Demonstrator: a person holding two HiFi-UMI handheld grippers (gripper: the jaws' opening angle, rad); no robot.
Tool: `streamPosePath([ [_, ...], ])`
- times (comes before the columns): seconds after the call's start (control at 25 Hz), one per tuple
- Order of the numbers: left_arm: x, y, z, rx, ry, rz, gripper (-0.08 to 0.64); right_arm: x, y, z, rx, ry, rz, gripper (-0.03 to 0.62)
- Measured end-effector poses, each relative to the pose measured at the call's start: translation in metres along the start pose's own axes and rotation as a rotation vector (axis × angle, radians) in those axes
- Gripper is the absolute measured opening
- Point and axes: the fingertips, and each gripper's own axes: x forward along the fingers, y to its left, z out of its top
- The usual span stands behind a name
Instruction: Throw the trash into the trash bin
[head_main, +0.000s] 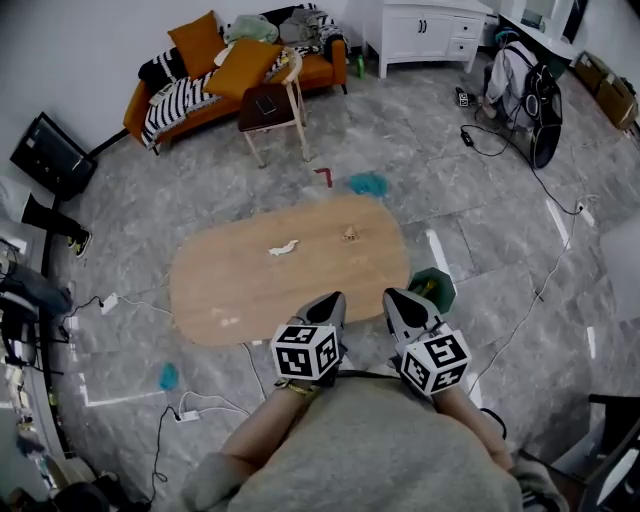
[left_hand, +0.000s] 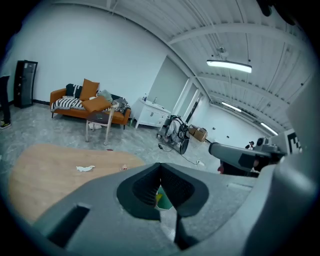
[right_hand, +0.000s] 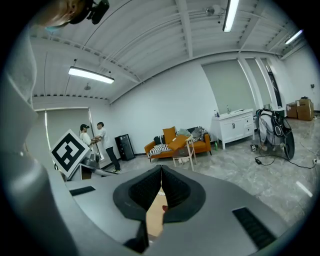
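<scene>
Trash bin (head_main: 445, 290) is mostly blocked. In the head view the right gripper (head_main: 397, 298) sits in front of it, so only part of the green rim shows, off the right end of the table (head_main: 230, 290). The left gripper view catches just a green sliver of it through the gap under the jaws, with a yellow bit inside; can't tell what that is. A teal lump (head_main: 367, 183) and a red piece (head_main: 323, 175) lie on the floor past the table's far edge, too small to identify.

White scrap (head_main: 283, 248) lies on the table near the middle. Its long axis runs left-right in the head view, with the right end tipped slightly toward the far edge. A small brown scrap (head_main: 350, 233) sits to its right, apart from it and closer to the far edge. It is too small to read shape or heading. Neither scrap is in the bin.

Left gripper (head_main: 335, 300) has its jaws pressed together with nothing between them. The right gripper is the same, pads meeting and empty. Both point toward the table from its near side, side by side, well apart from both scraps.
</scene>
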Motion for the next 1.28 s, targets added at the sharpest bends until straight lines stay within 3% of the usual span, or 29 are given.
streamPosePath([
  [0.56, -0.027, 0.088, 0.020, -0.069, -0.042, 0.091, 0.009, 0.077, 0.051, 0.002, -0.031, 0.047, 0.092, 0.009],
  [1.28, -0.029, 0.176, 0.038, -0.125, -0.033, 0.135, 0.010, 0.160, 0.087, -0.004, -0.041, 0.113, 0.135, 0.009],
])
